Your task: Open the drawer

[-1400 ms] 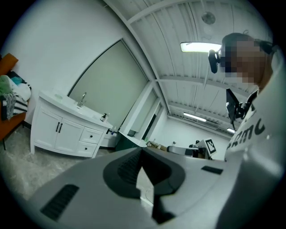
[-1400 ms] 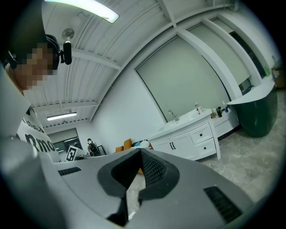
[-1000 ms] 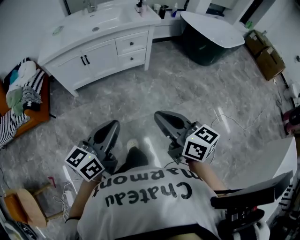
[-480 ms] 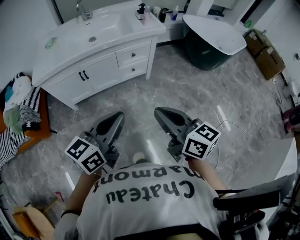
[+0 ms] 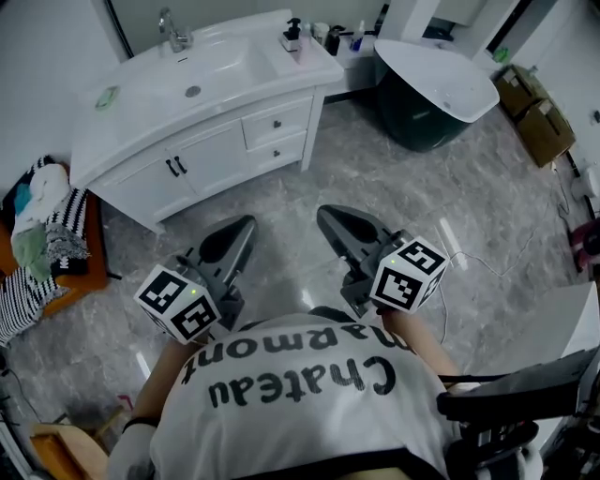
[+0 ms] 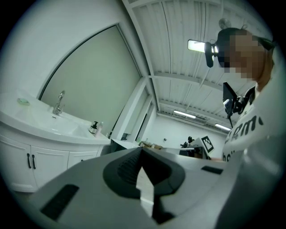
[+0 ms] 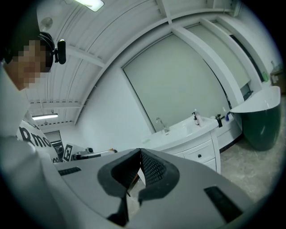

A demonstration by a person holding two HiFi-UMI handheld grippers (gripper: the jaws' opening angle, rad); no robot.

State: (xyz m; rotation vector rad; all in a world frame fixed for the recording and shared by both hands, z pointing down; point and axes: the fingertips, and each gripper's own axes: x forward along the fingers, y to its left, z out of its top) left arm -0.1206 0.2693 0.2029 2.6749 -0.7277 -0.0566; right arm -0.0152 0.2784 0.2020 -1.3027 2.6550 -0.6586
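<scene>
Two grippers show: the left gripper [image 5: 239, 231] and the right gripper [image 5: 328, 217]. One vanity [image 5: 141, 117] has one faucet [image 5: 172, 28], one pump bottle [image 5: 293, 33], two drawers, the upper drawer [image 5: 276, 123] and the lower drawer [image 5: 279, 150], and two doors [image 5: 211, 155]. There is one bathtub [image 5: 436, 80], two cardboard boxes [image 5: 518, 84] and one person [image 5: 291, 394].
</scene>
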